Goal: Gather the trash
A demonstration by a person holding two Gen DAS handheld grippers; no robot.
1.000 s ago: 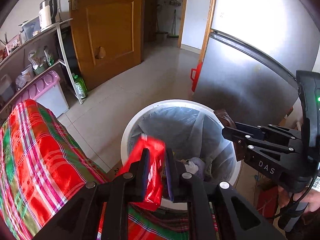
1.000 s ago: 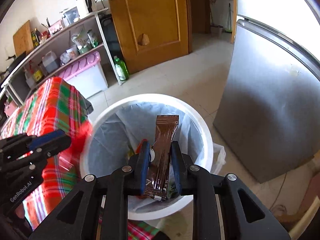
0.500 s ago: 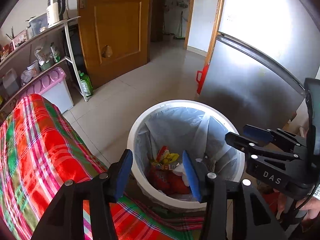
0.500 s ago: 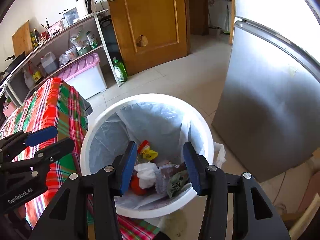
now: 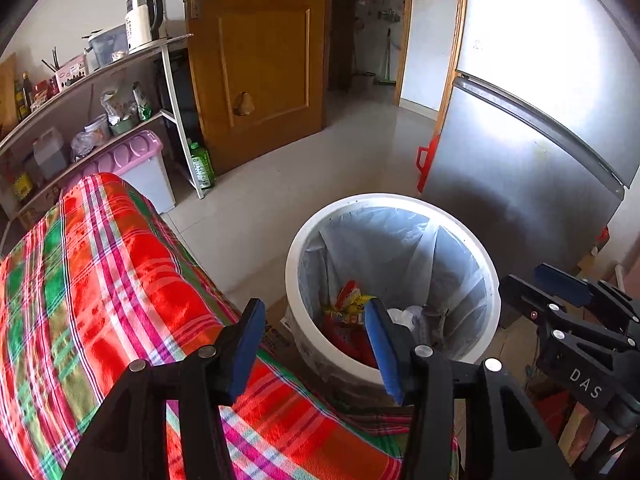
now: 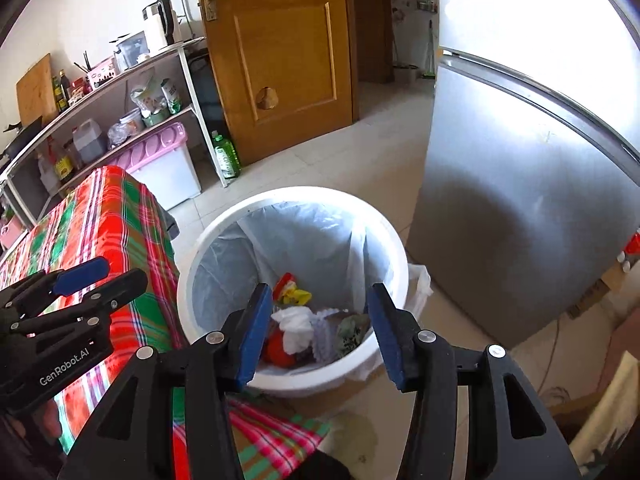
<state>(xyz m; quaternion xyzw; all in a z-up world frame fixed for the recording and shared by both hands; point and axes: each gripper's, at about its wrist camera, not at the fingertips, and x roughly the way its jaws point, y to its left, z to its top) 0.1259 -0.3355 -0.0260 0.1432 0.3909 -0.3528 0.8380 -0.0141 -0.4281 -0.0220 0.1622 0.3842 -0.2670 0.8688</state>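
Both grippers are hanging empty above the bin (image 6: pixel 390 236), and I am reading this as the tail end of a drop. The left gripper (image 5: pixel 314 342) is standing with its blue pads spread and nothing between them; it is sitting over the near rim, partly above the plaid cloth (image 5: pixel 100 280). The right gripper (image 6: pixel 316 330) has just been opening its jaws, and they are standing wide apart with only air between them, framing the inside of the bin.

The trash (image 6: pixel 304 328) is lying at the bottom of the bin, inside the pale liner: a red wrapper, a yellow and red packet, white crumpled paper and a greenish brown piece, all heaped together. I cannot tell which pieces lie on top of which at the far edge of the heap. No wrapper is touching either gripper.

I am judging that this step, letting go over the bin, is done for both hands. What I am needing next is more trash to fetch, and neither view is showing any loose piece on the cloth or on the floor. So I am expecting to pull both grippers back from the bin, keeping the jaws spread, and to swing the cameras toward the table until something worth picking up is coming into sight.
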